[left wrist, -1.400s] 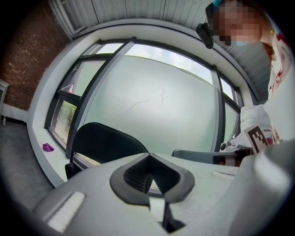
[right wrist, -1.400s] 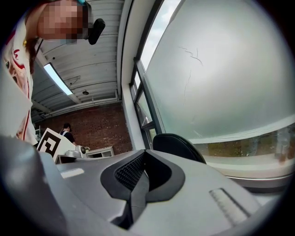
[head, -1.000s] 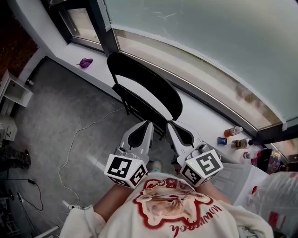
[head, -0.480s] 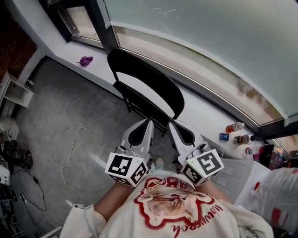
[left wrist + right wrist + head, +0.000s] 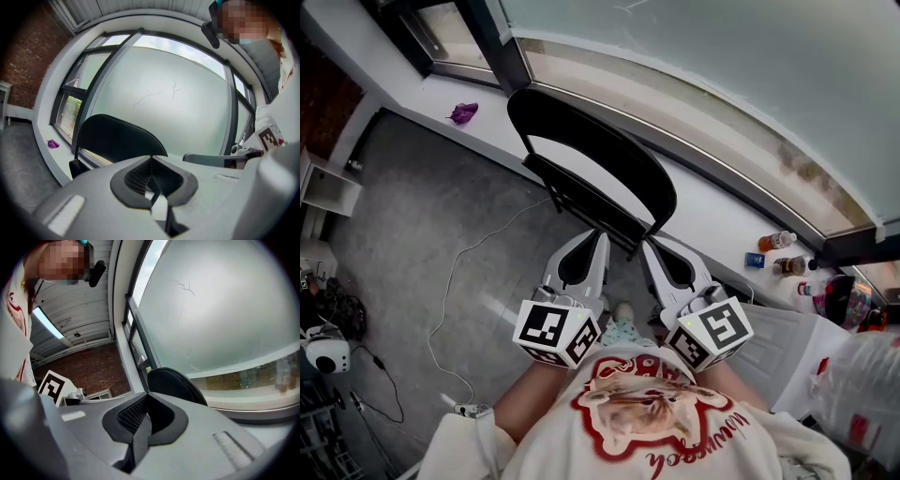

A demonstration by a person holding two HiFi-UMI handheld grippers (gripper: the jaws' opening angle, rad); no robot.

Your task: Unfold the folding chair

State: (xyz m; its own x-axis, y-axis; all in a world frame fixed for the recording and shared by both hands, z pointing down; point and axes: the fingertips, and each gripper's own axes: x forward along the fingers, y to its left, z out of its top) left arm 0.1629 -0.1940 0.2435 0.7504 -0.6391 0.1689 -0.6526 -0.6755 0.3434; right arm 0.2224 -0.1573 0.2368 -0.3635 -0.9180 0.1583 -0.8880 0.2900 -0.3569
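Note:
A black folding chair [image 5: 623, 155] stands folded against the white window ledge [image 5: 712, 225], its curved backrest uppermost. My left gripper [image 5: 598, 236] and right gripper [image 5: 649, 246] are held side by side just short of the chair's lower edge, apart from it. On both the jaws are shut with nothing between them. In the left gripper view the shut left gripper [image 5: 151, 159] points at the chair's backrest [image 5: 117, 138]. In the right gripper view the backrest [image 5: 173, 383] rises just beyond the shut right gripper [image 5: 146, 397].
A purple scrap [image 5: 463, 112] lies on the ledge at the left. Bottles [image 5: 778, 242] stand on the ledge at the right. A white cable [image 5: 459, 281] runs over the grey floor. A white shelf unit [image 5: 323, 187] is at the far left, a plastic bag [image 5: 862, 384] at the right.
The head view has shifted a little and the chair sits slightly closer to the grippers. Both grippers stay shut and side by side.

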